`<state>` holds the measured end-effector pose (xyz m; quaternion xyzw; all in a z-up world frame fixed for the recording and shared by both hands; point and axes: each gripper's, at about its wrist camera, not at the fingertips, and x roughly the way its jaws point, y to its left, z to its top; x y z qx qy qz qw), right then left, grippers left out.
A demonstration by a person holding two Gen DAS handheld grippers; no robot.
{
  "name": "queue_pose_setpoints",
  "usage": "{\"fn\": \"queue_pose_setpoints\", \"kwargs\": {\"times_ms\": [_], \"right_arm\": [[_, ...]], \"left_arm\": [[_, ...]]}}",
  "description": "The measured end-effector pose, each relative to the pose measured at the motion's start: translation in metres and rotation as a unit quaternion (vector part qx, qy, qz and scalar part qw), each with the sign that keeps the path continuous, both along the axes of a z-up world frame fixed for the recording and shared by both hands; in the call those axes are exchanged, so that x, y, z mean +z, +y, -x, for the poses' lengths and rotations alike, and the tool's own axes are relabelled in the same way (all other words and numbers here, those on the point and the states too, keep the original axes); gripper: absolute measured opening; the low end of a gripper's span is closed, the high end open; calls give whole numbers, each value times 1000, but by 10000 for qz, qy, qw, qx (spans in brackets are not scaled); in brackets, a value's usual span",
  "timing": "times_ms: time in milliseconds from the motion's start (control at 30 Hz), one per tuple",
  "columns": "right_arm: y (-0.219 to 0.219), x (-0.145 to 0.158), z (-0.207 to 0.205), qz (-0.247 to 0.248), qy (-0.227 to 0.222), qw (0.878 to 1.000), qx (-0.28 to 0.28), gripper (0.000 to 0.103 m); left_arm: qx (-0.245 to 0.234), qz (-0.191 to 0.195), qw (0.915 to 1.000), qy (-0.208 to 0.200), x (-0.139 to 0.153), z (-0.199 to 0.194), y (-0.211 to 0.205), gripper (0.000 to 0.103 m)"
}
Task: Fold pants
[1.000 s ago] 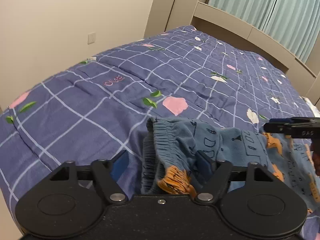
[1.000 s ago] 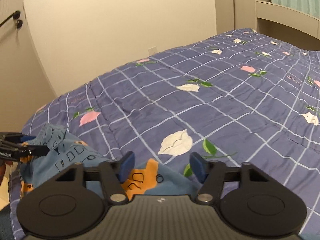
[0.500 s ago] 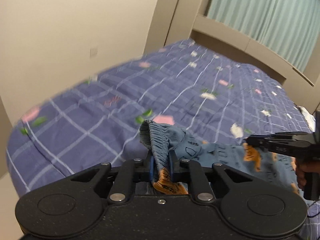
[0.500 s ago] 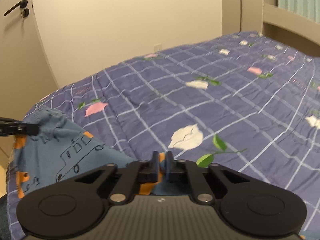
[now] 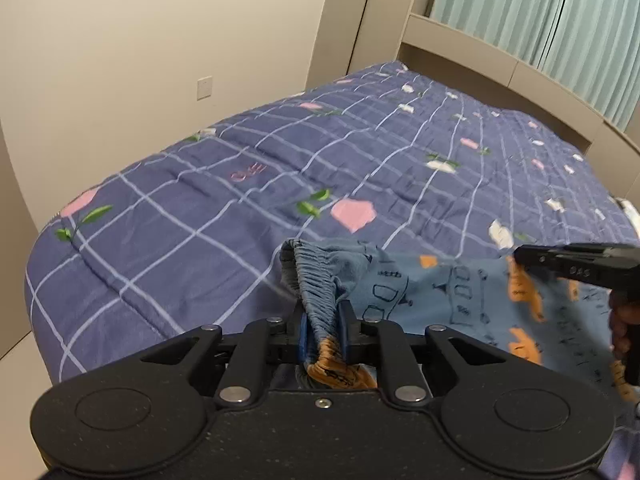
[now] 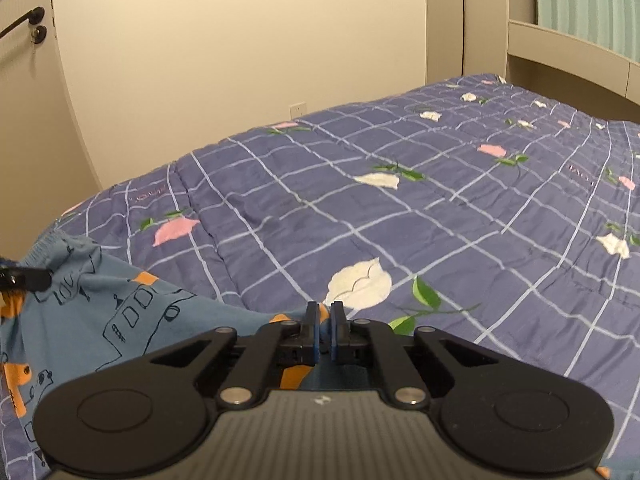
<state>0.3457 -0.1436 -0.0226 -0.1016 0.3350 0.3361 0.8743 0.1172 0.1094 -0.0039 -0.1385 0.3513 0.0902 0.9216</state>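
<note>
The pants (image 5: 452, 296) are blue with dark drawings and orange patches, and hang stretched above the near edge of the bed. My left gripper (image 5: 323, 332) is shut on their gathered elastic waistband (image 5: 316, 284). My right gripper (image 6: 325, 330) is shut on the other edge of the pants (image 6: 120, 320); the pinched cloth is mostly hidden by the jaws. The right gripper shows at the right of the left wrist view (image 5: 576, 264). The left gripper's tip shows at the far left of the right wrist view (image 6: 24, 278).
The bed carries a purple checked quilt (image 5: 320, 168) with pink and white flowers; it also shows in the right wrist view (image 6: 440, 208). A beige wall (image 5: 160, 40), a headboard ledge (image 5: 500, 64) with green curtains, and a door with a handle (image 6: 24, 28) surround it.
Both grippers went from open to shut on the pants' edges. They then lifted and drew apart, so the cloth now hangs stretched between them.
</note>
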Motion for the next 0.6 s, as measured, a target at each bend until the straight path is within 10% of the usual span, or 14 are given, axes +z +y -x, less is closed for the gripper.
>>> {"fn": "queue_pose_setpoints", "kwargs": {"times_ms": [100,200,267,333,600], "right_arm": [[-1,0,5,79,-97,9999,-30,24],[-6,6,16,98,-284,9995,-81,63],[-10,10,26,175,-402,9990,-113,78],[-17,12,40,244,-518,9982,-181,90],[-61,17,93,265,-634,9950,-729,103]], "left_arm": [[42,-50,10000,51,-4,0,1,27],[153,-184,9997,53,1,0,1,46],[235,-275,9993,-45,8,2,0,77],[313,-437,9984,-180,16,4,-4,87],[-64,-872,9956,-347,34,-4,-42,102]]}}
